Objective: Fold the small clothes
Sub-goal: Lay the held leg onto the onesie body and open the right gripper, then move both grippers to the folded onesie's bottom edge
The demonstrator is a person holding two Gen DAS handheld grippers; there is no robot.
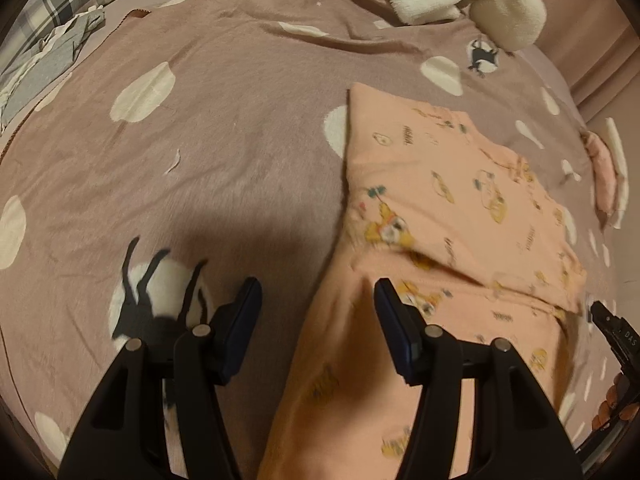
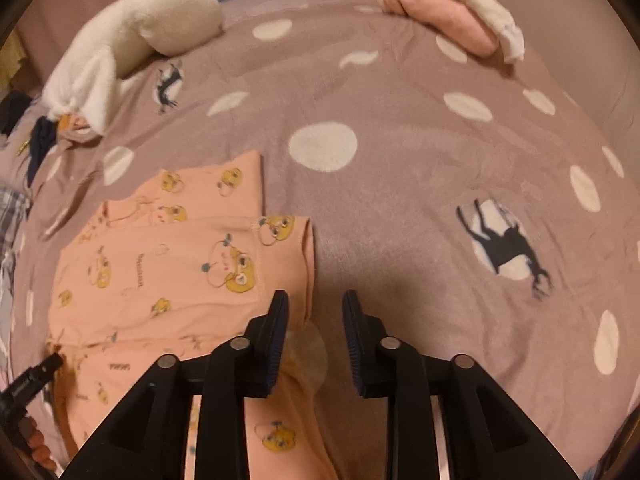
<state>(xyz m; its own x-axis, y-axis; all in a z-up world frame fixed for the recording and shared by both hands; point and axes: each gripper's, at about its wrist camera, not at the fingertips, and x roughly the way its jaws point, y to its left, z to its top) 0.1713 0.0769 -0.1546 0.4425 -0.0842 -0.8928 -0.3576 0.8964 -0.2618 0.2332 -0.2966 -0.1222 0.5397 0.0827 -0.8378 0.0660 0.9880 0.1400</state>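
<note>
My left gripper is angled steeply downward, its two dark fingers parted with a clear gap between the pads and nothing pinched in that gap. My right gripper also points down, its jaws set apart more narrowly, the ribbed pads bare and clamping nothing. In the left wrist view the right gripper's black body shows at the lower right edge, with my fingertips wrapped around its handle. In the right wrist view the left gripper's body shows at the lower left edge, again with my fingertips curled around the grip.
</note>
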